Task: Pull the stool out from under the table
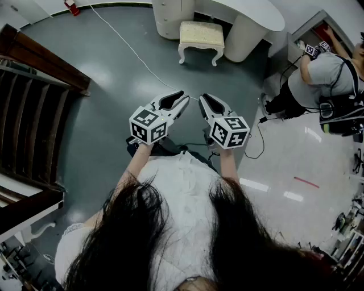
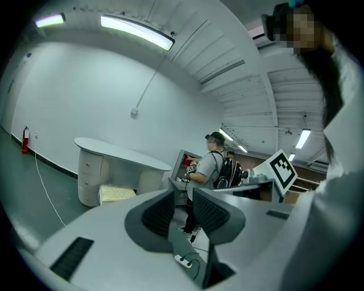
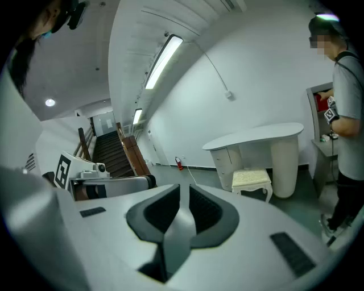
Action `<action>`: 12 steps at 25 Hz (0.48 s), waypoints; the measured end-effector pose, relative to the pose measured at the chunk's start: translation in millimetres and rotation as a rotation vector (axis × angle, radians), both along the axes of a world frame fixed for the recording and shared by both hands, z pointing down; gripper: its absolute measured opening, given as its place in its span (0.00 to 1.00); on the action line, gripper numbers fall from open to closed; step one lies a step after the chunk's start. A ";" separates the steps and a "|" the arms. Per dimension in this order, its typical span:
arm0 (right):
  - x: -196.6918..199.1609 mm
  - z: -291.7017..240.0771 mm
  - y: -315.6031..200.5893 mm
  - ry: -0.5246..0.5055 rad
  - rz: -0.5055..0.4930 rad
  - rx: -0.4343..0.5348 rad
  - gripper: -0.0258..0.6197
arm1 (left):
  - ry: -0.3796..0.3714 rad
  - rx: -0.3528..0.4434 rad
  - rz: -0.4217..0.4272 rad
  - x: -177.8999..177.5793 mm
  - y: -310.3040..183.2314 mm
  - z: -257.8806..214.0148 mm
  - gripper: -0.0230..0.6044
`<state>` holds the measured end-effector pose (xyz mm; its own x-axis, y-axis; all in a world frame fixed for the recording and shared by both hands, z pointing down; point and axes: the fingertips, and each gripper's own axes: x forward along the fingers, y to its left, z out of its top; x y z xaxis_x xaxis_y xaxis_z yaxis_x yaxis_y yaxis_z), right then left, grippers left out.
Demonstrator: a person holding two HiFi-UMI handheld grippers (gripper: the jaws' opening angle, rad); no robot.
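Note:
A cream cushioned stool (image 1: 201, 38) with white curved legs stands partly under the white rounded table (image 1: 253, 12) at the far side of the room. The stool (image 2: 116, 193) and the table (image 2: 119, 152) show small in the left gripper view, and the stool (image 3: 251, 179) sits under the table (image 3: 259, 136) in the right gripper view. My left gripper (image 1: 182, 99) and right gripper (image 1: 202, 100) are held side by side in front of my chest, well short of the stool. Both are shut with nothing between the jaws.
A dark wooden staircase (image 1: 28, 108) runs along the left. Another person (image 1: 325, 73) stands at a grey cabinet on the right. A white cable (image 1: 128, 48) crosses the grey floor, and a power strip (image 2: 182, 260) lies near my feet. A fire extinguisher (image 1: 71, 7) sits by the far wall.

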<state>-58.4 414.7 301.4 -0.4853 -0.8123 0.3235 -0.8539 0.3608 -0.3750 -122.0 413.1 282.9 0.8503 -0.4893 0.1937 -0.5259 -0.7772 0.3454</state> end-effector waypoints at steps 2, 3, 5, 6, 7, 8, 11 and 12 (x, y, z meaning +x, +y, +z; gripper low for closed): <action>5.2 1.1 -0.2 -0.007 0.009 0.007 0.14 | -0.004 0.005 -0.002 3.3 -0.3 0.0 0.21; 8.0 1.3 -0.2 -0.010 0.013 0.011 0.14 | -0.005 0.006 -0.003 5.2 -0.4 -0.1 0.21; 14.1 1.3 -0.1 -0.016 0.018 0.021 0.14 | -0.005 0.008 -0.006 9.5 -0.4 -0.9 0.21; 16.9 1.2 -0.4 -0.019 0.018 0.026 0.14 | -0.006 0.009 -0.006 11.8 -0.8 -1.4 0.21; 19.4 1.3 -1.2 -0.023 0.017 0.030 0.14 | -0.009 0.011 -0.005 13.9 -1.6 -2.0 0.21; 21.3 1.8 -2.4 -0.027 0.016 0.032 0.14 | -0.012 0.012 -0.004 15.7 -2.9 -2.6 0.21; 25.4 5.7 -8.2 -0.041 0.018 0.028 0.14 | -0.009 0.007 -0.008 18.5 -9.4 -3.5 0.21; 26.5 7.0 -11.2 -0.046 0.020 0.025 0.14 | -0.004 0.003 -0.010 19.0 -12.3 -3.5 0.21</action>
